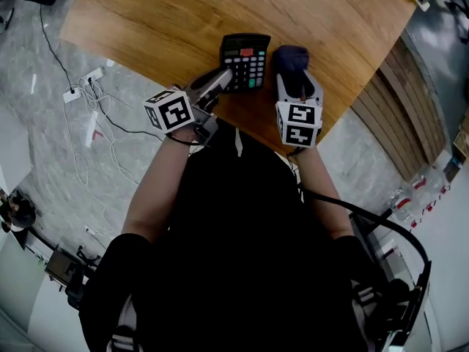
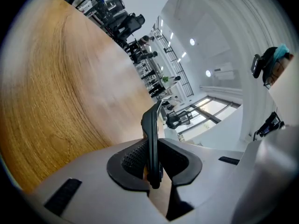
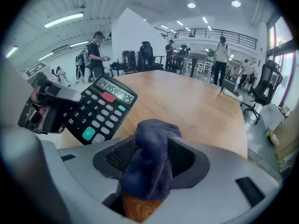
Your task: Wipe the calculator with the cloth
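Calculator [image 3: 96, 111], its display showing a digit row too small to read surely, is being pinched by one edge in the left gripper's [image 2: 152, 160] narrow jaws and held tilted over the wooden table [image 1: 161, 20]. Just beside it, the right gripper's [image 1: 299, 86] jaws are standing wide around the bunched blue cloth [image 3: 152, 164], angling downward.
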Available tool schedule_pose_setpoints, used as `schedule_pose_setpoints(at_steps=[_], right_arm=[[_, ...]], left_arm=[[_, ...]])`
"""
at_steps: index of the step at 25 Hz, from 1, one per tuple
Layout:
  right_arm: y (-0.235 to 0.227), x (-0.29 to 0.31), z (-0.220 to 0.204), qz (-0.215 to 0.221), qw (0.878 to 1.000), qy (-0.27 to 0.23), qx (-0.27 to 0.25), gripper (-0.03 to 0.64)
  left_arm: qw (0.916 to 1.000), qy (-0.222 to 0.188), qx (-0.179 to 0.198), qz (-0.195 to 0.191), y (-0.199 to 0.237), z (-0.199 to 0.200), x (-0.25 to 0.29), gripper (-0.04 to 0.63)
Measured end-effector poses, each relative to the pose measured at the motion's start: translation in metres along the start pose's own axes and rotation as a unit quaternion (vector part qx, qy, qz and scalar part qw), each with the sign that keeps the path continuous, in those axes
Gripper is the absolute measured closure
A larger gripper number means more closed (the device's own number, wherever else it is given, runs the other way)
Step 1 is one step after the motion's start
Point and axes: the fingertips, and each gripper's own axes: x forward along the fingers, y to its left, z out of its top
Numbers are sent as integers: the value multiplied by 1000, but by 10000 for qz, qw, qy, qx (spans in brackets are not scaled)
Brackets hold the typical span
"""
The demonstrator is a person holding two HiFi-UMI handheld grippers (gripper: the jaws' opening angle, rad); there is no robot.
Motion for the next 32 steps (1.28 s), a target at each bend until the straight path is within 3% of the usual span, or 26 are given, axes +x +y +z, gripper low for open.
schedule_pose_setpoints(at_steps=[6,11,14,16,21,26,32], right_arm=[[-14,14,-16,-83,9993,263,244,437],[-19,18,-16,77,9981,35,612,439],[-19,19,-16,19,9988,5,494,545],[-16,17,-9,-38,9994,-61,335,558],[-6,-39,60,20,9951,-966,201,563],[18,-100,148,447,9797,-1952,-124,564],[63,-117,172,1004,9710,-2119,-472,565]], left_arm=[[10000,-62,0,-30,-5,-1,-6,522],[9999,-100,5,-15,-6,-7,-5,522],[9999,-98,44,23,-4,-9,-4,522],[9999,-132,71,16,-6,-5,-5,522],[9991,-323,205,-164,-36,12,-14,522],[9961,-656,449,-375,-79,38,-22,522],[9916,-844,598,-779,-116,60,-20,522]])
